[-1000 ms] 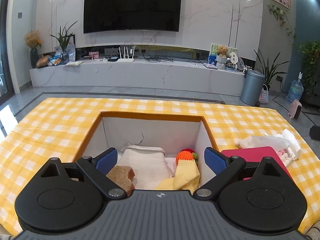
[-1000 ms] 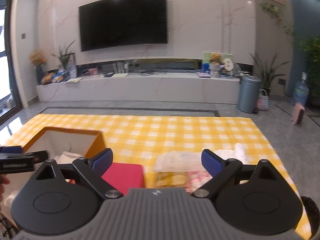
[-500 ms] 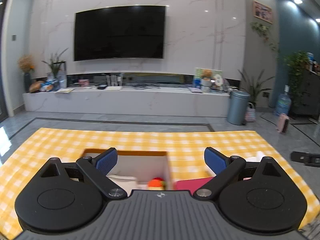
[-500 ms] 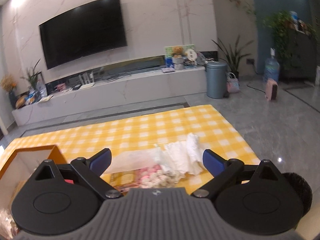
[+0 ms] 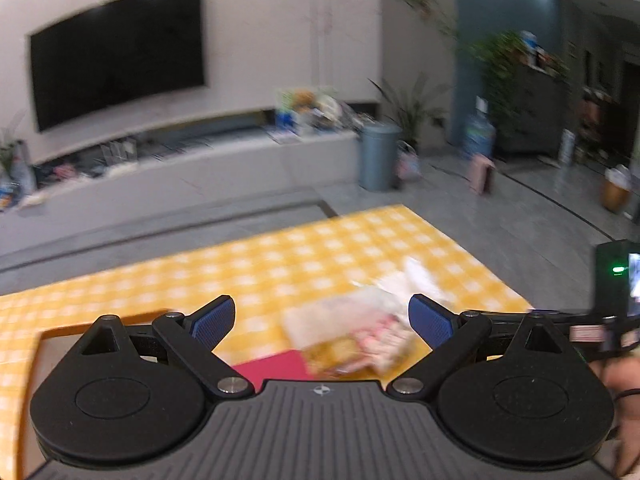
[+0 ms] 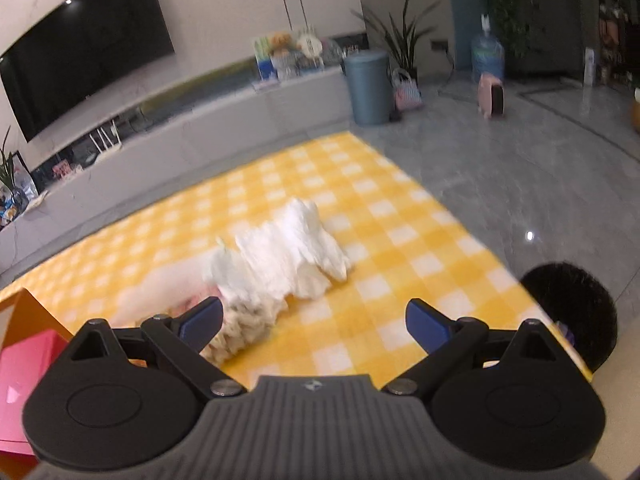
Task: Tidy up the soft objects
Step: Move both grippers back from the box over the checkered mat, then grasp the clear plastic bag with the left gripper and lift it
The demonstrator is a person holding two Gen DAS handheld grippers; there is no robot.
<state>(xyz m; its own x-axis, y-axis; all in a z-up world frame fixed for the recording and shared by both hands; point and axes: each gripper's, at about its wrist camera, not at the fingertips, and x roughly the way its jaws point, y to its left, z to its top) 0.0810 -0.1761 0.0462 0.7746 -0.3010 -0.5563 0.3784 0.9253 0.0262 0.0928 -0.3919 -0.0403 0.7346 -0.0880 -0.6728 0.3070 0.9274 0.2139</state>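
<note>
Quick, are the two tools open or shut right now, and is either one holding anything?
Left tool: open, holding nothing.
Right tool: open, holding nothing; the white cloth lies on the table ahead.

Far half of the worktop [image 6: 304, 176]: bare checked cloth, free passage. Near side crowded: white crumpled cloth [image 6: 288, 256] atop a clear bag of soft items [image 5: 352, 336], touching a pink box [image 6: 24, 376], orange box [image 6: 28, 316] beside it. Right gripper [image 6: 314, 322] gapes wide above open cloth beside the pile. Left gripper [image 5: 322, 318], spread wide, hangs over the bag.
</note>
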